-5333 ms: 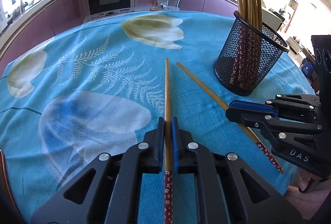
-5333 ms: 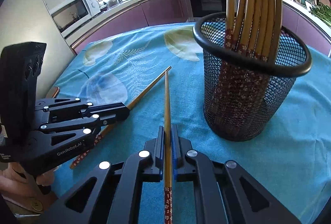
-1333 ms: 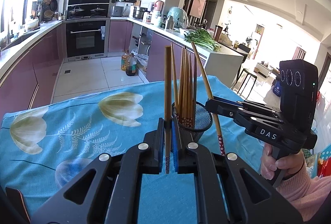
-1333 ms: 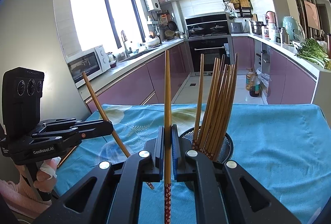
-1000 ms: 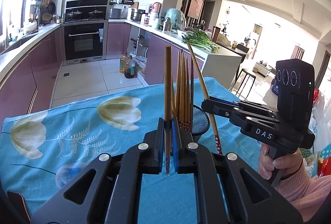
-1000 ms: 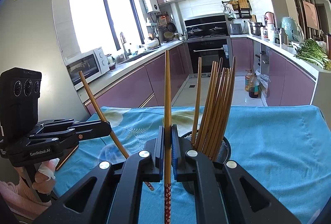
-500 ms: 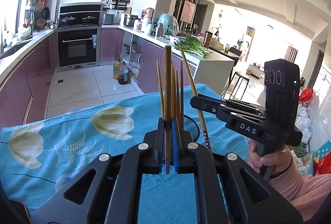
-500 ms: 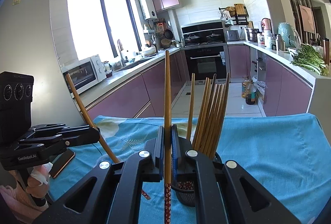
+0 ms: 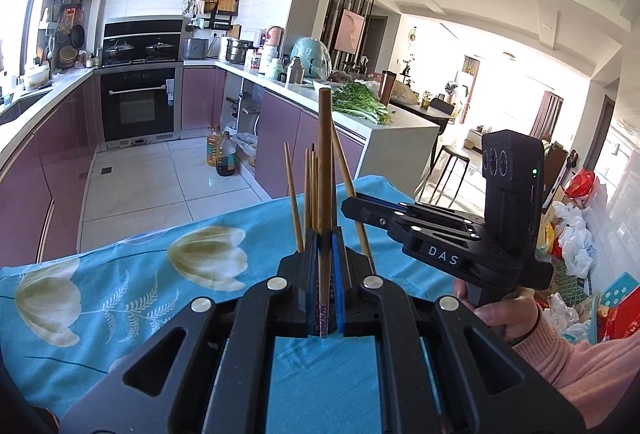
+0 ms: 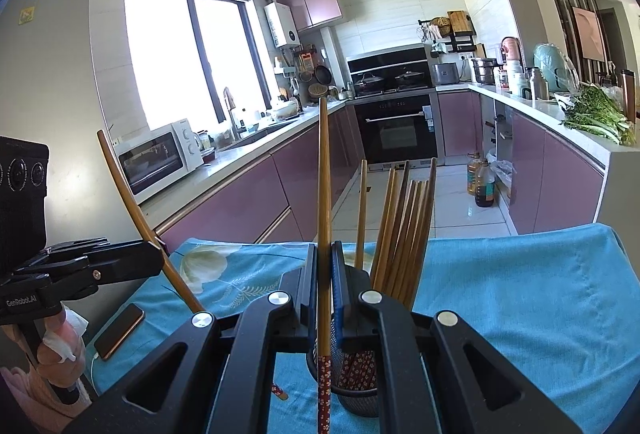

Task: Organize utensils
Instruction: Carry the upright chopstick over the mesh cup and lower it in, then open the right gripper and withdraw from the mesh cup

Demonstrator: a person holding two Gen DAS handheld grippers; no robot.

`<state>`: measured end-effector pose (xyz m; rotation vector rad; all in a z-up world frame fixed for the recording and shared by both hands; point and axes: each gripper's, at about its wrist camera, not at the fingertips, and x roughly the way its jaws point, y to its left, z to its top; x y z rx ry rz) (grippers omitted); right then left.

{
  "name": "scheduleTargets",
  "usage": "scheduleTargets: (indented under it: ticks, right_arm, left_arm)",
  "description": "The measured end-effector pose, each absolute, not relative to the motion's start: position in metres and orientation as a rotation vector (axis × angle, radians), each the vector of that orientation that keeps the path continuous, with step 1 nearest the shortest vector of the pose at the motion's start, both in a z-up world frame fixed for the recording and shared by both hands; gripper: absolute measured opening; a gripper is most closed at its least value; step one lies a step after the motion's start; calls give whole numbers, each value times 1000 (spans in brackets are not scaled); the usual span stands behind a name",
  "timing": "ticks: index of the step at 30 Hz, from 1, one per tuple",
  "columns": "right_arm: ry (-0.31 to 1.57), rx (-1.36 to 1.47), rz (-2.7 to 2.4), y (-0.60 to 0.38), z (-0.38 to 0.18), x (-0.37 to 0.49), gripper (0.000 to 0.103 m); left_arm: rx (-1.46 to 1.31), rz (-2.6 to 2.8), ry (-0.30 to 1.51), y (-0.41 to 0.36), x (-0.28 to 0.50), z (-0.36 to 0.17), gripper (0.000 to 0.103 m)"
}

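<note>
My left gripper is shut on a wooden chopstick that stands upright, its patterned end hanging below the jaws. My right gripper is shut on a second upright chopstick, whose red flowered end hangs by the left rim of the black mesh holder. Several chopsticks lean in that holder. In the left wrist view the right gripper sits just right of my jaws, which hide the holder. In the right wrist view the left gripper is off to the left with its chopstick.
A teal flowered tablecloth covers the table. A phone with a cable lies near the table's left edge. A person's hand in a pink sleeve grips the right handle. Kitchen counters and an oven stand beyond the table.
Both chopsticks went from lying flat on the cloth to upright in the air. Over the last second the holder has slid lower and nearer under both grippers, and the left gripper has risen.
</note>
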<state>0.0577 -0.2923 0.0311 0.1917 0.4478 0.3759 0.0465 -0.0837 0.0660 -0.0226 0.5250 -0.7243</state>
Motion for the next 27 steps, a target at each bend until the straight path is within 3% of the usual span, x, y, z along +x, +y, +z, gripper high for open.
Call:
scheduleTargets:
  ticks: [27]
  right_arm:
    - [390, 209, 354, -296, 47, 83, 6]
  left_arm:
    - [-24, -752, 482, -106, 59, 82, 8]
